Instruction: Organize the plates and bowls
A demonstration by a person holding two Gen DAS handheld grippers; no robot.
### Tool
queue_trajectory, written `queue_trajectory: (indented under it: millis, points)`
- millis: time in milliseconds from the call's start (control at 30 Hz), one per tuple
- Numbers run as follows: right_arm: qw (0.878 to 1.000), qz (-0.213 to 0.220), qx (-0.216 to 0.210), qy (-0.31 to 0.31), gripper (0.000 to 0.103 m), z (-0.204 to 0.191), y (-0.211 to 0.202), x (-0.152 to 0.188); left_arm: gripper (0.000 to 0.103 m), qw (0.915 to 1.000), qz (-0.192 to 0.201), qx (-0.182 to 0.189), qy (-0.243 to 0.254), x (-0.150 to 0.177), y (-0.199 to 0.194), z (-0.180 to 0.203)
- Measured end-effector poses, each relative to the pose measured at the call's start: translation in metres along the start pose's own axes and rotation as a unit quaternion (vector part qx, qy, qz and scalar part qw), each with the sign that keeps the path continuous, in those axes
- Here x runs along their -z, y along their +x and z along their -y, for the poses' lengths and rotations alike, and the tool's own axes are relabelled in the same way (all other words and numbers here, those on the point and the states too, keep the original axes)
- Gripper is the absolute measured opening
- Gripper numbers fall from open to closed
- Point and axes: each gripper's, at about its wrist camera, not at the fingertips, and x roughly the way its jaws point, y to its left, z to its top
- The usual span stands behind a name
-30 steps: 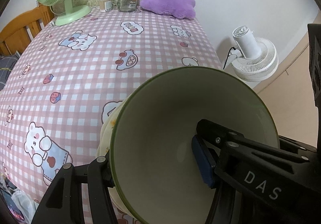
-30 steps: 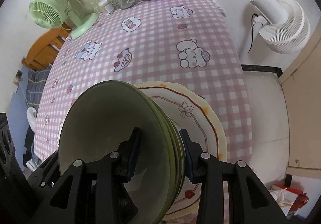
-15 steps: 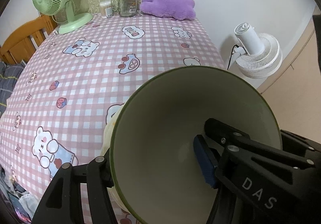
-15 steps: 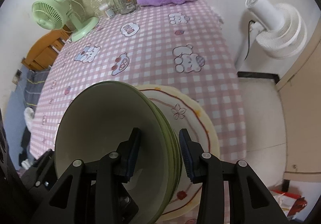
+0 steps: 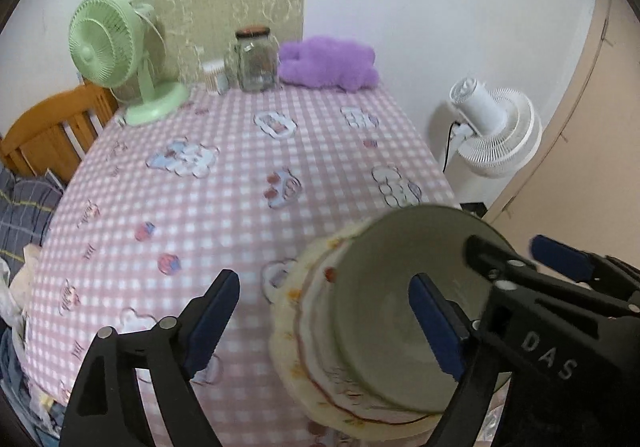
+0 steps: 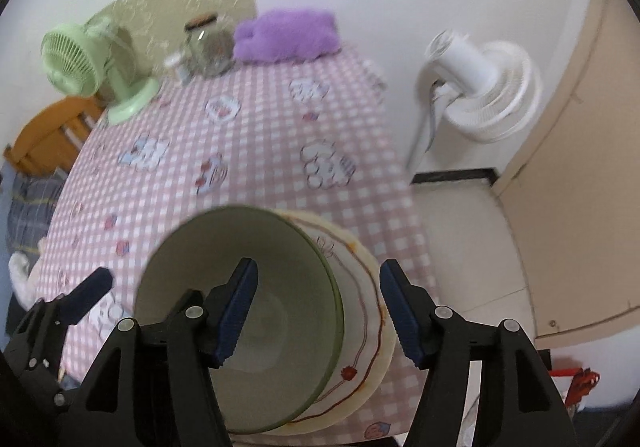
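- Left wrist view: the left gripper (image 5: 324, 321) stands wide open, nothing between its blue-padded fingers (image 5: 210, 323); the left finger is over the tablecloth, the right one in front of the bowl's mouth.
- Right wrist view: the right gripper (image 6: 318, 313) is open too. Its jaws straddle the bowl's right rim without visibly pressing it: the left pad sits inside the bowl, the right pad outside, over the plate's edge.
- The green-rimmed bowl (image 6: 248, 311) sits on the cream plate (image 6: 362, 331) at the near right corner of the table (image 6: 256, 151). From the rim alone I cannot tell whether it is one bowl or a nested stack.
- In the left view the same bowl (image 5: 388, 327) covers most of the plate (image 5: 296, 327), which shows a red wavy line and small flower prints along its border.
- Beyond them stretches the pink checked tablecloth (image 5: 224, 207), printed with cartoon animals.
- At the far edge stand a green desk fan (image 5: 116, 55), a small white container (image 5: 214, 75), a glass jar (image 5: 256, 61) with a dark lid and a purple plush (image 5: 330, 65), near the wall.
- Right of the table, on the floor, a white fan (image 5: 496, 131) stands plugged in; a wooden chair back (image 5: 48, 127) shows at the left.
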Motion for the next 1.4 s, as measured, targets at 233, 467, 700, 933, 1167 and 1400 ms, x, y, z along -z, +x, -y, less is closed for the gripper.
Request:
queue_trajectory:
  millis: [233, 467, 700, 933, 1167, 1400]
  points:
    - [0.996, 0.06, 0.065, 0.014, 0.067, -0.039, -0.043, 0.005, 0.09, 0.9994, 0.033, 0.009, 0.006, -0.003, -0.029, -0.052]
    - [0.995, 0.087, 0.026, 0.034, 0.068, -0.089, -0.055, 0.025, 0.094, 0.9983, 0.056, 0.0, 0.017, 0.012, -0.05, -0.113]
    - [0.996, 0.089, -0.016, 0.018, 0.071, -0.141, -0.056, 0.051, 0.097, 0.9957, 0.086, -0.032, 0.014, 0.04, -0.067, -0.157]
    - [0.994, 0.099, -0.037, 0.001, 0.072, -0.16, -0.055, 0.079, 0.097, 0.9935, 0.097, -0.052, -0.027, 0.076, -0.074, -0.183]
    - [0.989, 0.137, -0.047, -0.01, 0.072, -0.163, -0.053, 0.119, 0.098, 0.9901, 0.117, -0.071, -0.032, 0.113, -0.077, -0.188]
    - [0.985, 0.162, -0.051, -0.02, 0.078, -0.161, -0.059, 0.148, 0.098, 0.9876, 0.138, -0.073, -0.022, 0.14, -0.081, -0.179]
